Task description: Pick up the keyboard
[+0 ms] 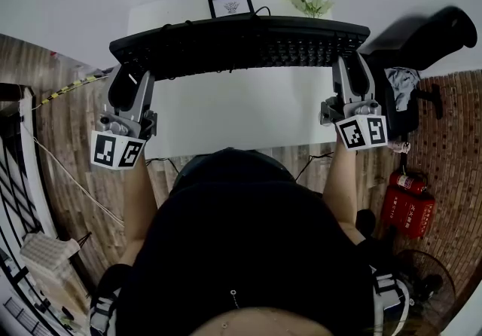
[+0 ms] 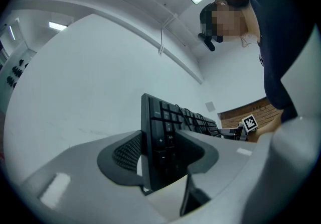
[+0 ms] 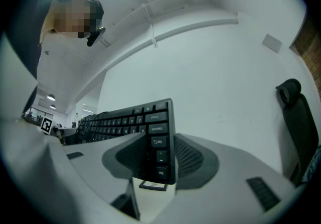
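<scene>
A black keyboard (image 1: pixel 241 44) hangs lengthwise in the air above the white table (image 1: pixel 241 112), held at both ends. My left gripper (image 1: pixel 132 72) is shut on its left end, my right gripper (image 1: pixel 352 67) on its right end. In the left gripper view the keyboard (image 2: pixel 168 132) stands on edge between the pads of the left gripper (image 2: pixel 158 153), which press on both of its faces. In the right gripper view the other end of the keyboard (image 3: pixel 150 127) is clamped the same way in the right gripper (image 3: pixel 160 160). Both grippers point slightly upward.
A small framed picture (image 1: pixel 230 4) and a pot of flowers (image 1: pixel 307 1) stand at the table's far edge. A black office chair (image 1: pixel 429 33) is at the right, with red fire extinguishers (image 1: pixel 407 203) on the floor below it. White items lie on the floor at the lower left.
</scene>
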Demonstrator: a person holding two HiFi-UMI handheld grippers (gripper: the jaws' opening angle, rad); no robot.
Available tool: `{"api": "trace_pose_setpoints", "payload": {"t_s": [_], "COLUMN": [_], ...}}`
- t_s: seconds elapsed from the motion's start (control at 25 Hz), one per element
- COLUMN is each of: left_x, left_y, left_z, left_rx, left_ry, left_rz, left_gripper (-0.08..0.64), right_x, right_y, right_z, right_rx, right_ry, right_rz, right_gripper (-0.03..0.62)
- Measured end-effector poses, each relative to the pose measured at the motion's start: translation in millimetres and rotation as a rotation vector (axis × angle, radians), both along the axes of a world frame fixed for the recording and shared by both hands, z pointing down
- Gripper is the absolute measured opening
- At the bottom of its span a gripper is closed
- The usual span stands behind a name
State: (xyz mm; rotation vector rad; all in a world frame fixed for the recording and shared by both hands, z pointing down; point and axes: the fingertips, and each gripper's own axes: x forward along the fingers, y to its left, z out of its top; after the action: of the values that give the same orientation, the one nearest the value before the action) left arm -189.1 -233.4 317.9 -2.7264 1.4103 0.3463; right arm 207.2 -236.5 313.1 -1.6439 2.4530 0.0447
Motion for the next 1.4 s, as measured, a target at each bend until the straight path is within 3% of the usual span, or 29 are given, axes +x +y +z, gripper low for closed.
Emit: {"api": "trace_pose_setpoints", "payload": {"t_s": [1.4], "left_x": [-10], "left_y": [1], "left_z": [8], "left_rx": [-0.012], "left_ry": [0.018], "left_rz": [-0.018], "left_gripper": [0.215], "right_x": [-11], "right_y": [-1], "right_z": [7], "right_rx": [-0.034], "right_ry": [0.057], "right_rz": [0.015], "right_gripper": [0.183]}}
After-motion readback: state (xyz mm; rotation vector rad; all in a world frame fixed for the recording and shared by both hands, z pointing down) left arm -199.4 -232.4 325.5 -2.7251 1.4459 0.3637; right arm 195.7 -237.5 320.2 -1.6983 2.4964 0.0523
